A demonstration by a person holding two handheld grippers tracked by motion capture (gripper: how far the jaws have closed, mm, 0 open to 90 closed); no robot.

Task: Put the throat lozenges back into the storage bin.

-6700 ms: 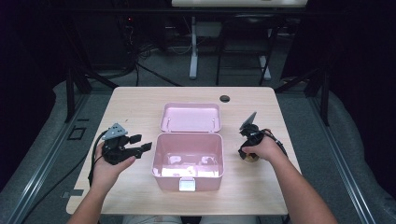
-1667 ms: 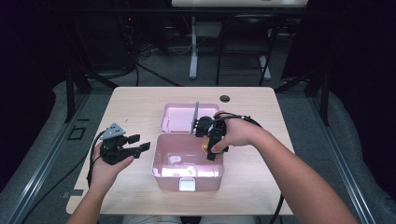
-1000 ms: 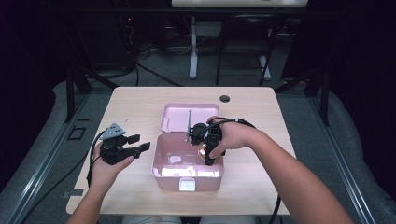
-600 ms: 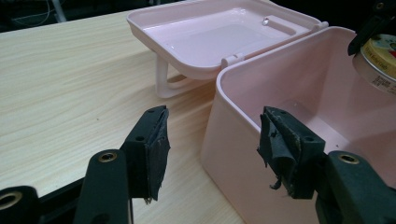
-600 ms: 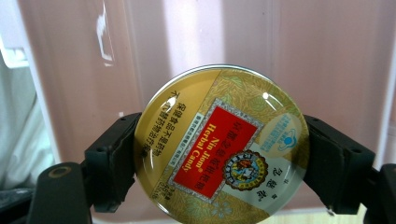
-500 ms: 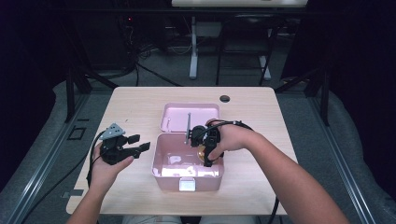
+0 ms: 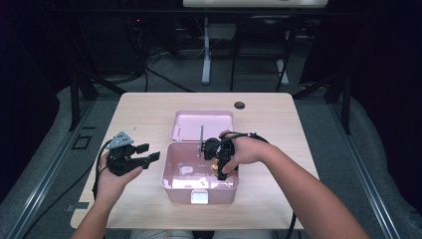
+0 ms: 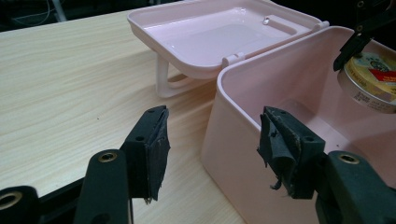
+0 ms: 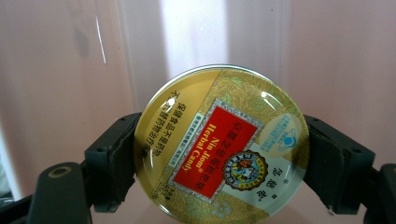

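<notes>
Candy tin (image 9: 219,142), round and gold with a red "Herbal Candy" label, is sitting clamped across its rim between the jaws of the right gripper (image 7: 222,160), which are closing on it from opposite sides with the lid face turned toward that gripper's camera. The person's right hand (image 7: 249,149) is holding it down inside the open pink storage box (image 7: 171,172) in the middle of the table (image 7: 278,119), near the box's right wall; whether the tin is touching the floor of the box I cannot tell. It is looking like a light, stiff metal piece with a glossy, slippery lid, so gripping by the rim edges, as now, is probably the safest hold, since the smooth face would be offering little purchase and a hard squeeze might be denting thin metal. The left gripper (image 8: 212,149) is hovering just beside the box's left wall with its jaws standing wide apart and nothing between them. The box's hinged lid (image 8: 210,37) is lying open behind, propped on its handle.
</notes>
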